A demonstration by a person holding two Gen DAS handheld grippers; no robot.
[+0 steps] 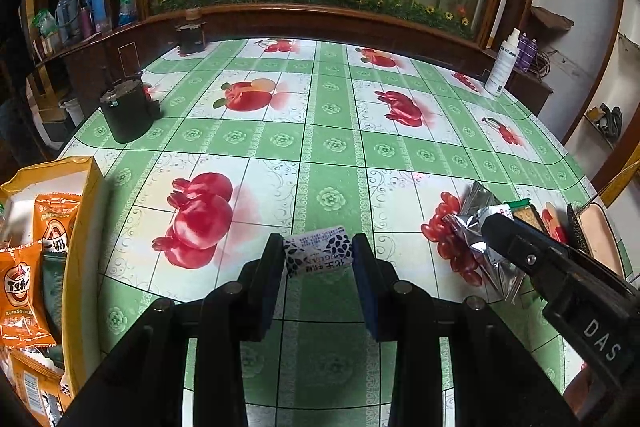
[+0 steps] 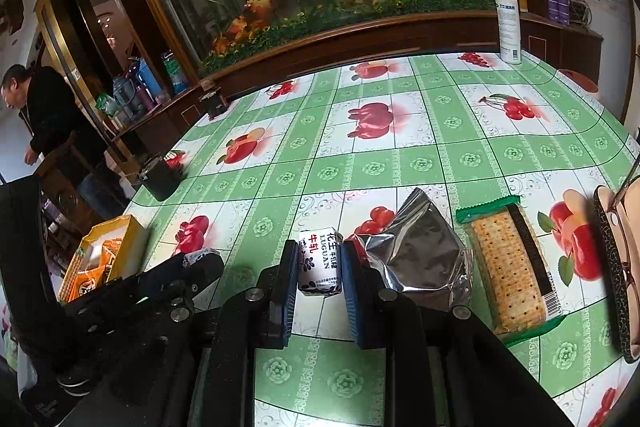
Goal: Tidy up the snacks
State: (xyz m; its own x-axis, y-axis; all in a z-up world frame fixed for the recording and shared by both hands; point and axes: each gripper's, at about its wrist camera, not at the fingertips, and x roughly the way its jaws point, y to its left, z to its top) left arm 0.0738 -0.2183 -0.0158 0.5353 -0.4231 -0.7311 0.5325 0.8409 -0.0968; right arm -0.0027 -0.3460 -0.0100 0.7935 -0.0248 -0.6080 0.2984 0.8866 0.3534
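Each gripper pinches a small white nougat candy: the left gripper (image 1: 318,255) holds one candy (image 1: 318,254) aloft, apparently bound for the yellow box (image 1: 86,227), while the right gripper (image 2: 318,263) clamps another (image 2: 320,261) beside the foil packet (image 2: 416,255)

2 close wrist views, shared tablecloth (image 1: 332,147)

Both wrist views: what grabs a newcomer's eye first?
Each hand-held gripper pinches a small white wrapped candy: the left hand-held gripper holds one candy, the right hand-held gripper another candy. Beneath lies a loud green fruit-print tablecloth, with an orange snack box at its left edge.
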